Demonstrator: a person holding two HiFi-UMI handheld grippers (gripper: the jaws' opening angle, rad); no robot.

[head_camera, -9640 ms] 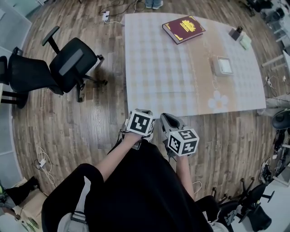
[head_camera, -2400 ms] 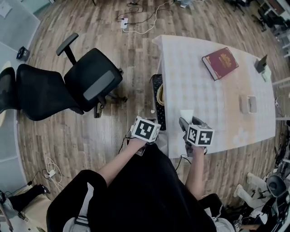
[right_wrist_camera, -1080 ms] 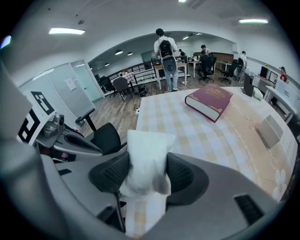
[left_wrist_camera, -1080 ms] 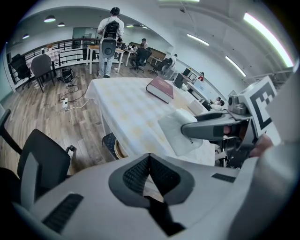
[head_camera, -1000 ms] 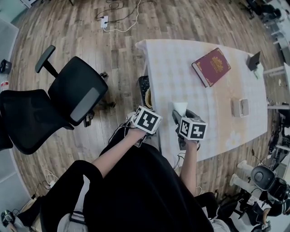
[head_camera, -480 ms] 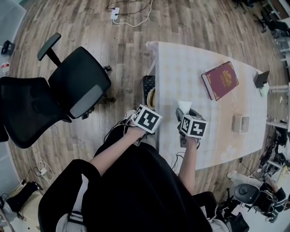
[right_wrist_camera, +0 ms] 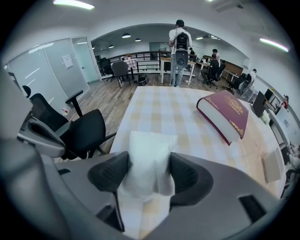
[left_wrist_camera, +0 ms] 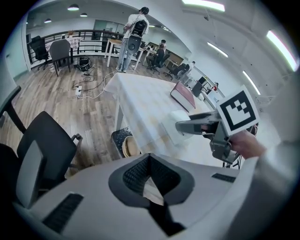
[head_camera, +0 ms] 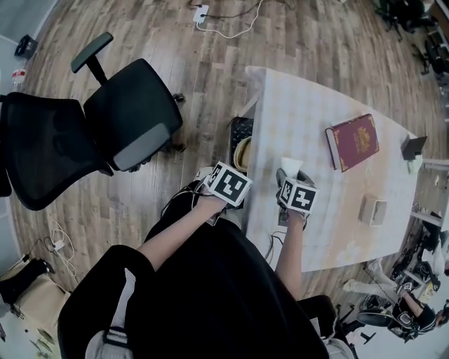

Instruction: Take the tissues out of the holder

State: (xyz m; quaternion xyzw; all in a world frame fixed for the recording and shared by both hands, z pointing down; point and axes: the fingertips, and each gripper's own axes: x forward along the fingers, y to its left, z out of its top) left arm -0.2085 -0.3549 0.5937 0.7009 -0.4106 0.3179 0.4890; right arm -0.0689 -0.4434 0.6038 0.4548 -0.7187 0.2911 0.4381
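White tissue (right_wrist_camera: 150, 147) clamped in right gripper (right_wrist_camera: 148, 164), jaws just eased wider, left gripper (left_wrist_camera: 149, 157) closed, empty, checked tablecloth (right_wrist_camera: 164, 112) beneath, wood-floored office.

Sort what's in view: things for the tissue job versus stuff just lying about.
For the job: tissue, between the jaws of the right gripper, which have just been opening; small box on the table, possibly the holder.
Lying about: red book; office chairs; black mesh bin beside the table; power strip.
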